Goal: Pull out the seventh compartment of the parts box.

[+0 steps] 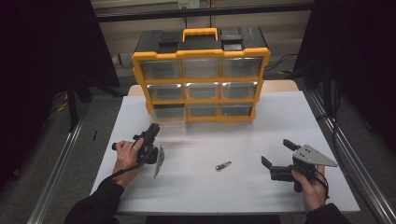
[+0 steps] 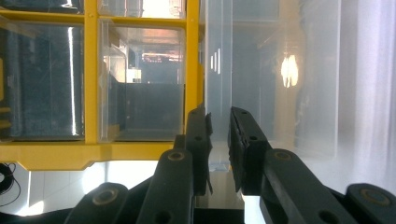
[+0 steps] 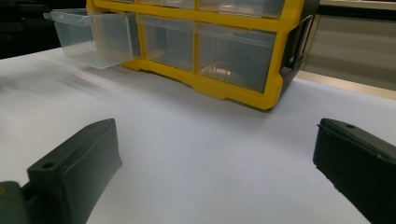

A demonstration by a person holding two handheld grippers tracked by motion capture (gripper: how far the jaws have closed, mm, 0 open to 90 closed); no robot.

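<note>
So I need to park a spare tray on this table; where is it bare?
Bare: white table between the drawer cabinet and right gripper, and the near edge below the small metal piece. Crowded: near-left, where the left gripper meets the pulled-out clear drawer.

We hold the left gripper (image 1: 151, 132) in our left hand (image 1: 127, 156), rolled onto its side and aimed far, its jaws nearly closed with a thin gap. Our right hand (image 1: 312, 184) holds the right gripper (image 1: 275, 154) low at the near right, jaws spread wide, pointing left.
</note>
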